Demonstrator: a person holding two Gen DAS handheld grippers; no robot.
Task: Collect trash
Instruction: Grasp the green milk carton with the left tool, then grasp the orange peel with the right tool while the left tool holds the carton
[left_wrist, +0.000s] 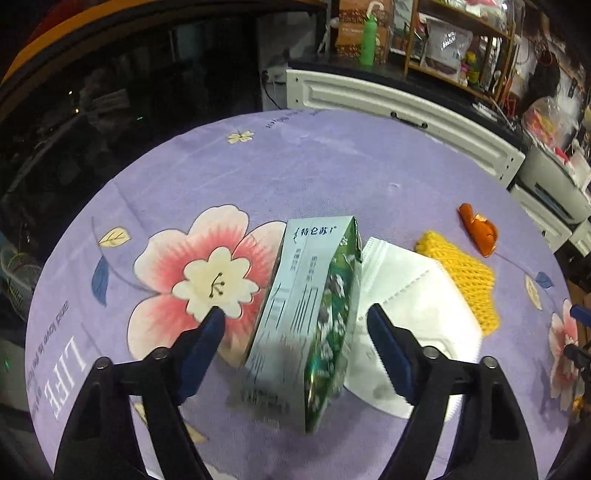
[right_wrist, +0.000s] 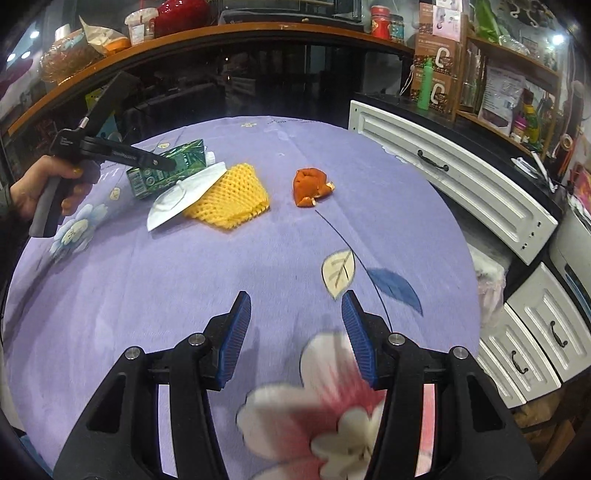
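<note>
- Left wrist view: your left gripper (left_wrist: 295, 314) has its two blue pads spread wide, one on each side of the carton (left_wrist: 310, 317), touching neither as far as you can see.
- The carton lies on its side on the cloth (left_wrist: 332, 158), its near end blurred. Its pale top face reads "特仑苏"; the smaller columns of print below are too blurred to read. The right face is green with a leafy pattern.
- One white mask (left_wrist: 410, 317) lies just right of the carton, its left edge tucked against or under it; you cannot tell which. Your right finger hides its near corner.
- One yellow foam net (left_wrist: 465, 277) sits partly under the mask's far edge, and one orange peel (left_wrist: 478, 229) lies beyond it, apart.
- The cloth carries the word "LIFE" at the near left, with smaller lines beside it too warped to read.
- Right wrist view: your right gripper (right_wrist: 293, 332) hangs over bare cloth (right_wrist: 332, 177), pads apart, nothing between them. A blurred pink flower print lies beneath it.
- Well ahead on the left sit the same four pieces: carton (right_wrist: 162, 173), mask (right_wrist: 184, 199), net (right_wrist: 232, 195), peel (right_wrist: 308, 186). The mask rests on the net and against the carton.
- Your left gripper (right_wrist: 166, 162) is over the carton; from this side its tips overlap the carton and their spread is unclear. Your left hand (right_wrist: 33, 188) is cut off by the frame edge.
- The carton's barcode end faces you; its print is unreadable.
</note>
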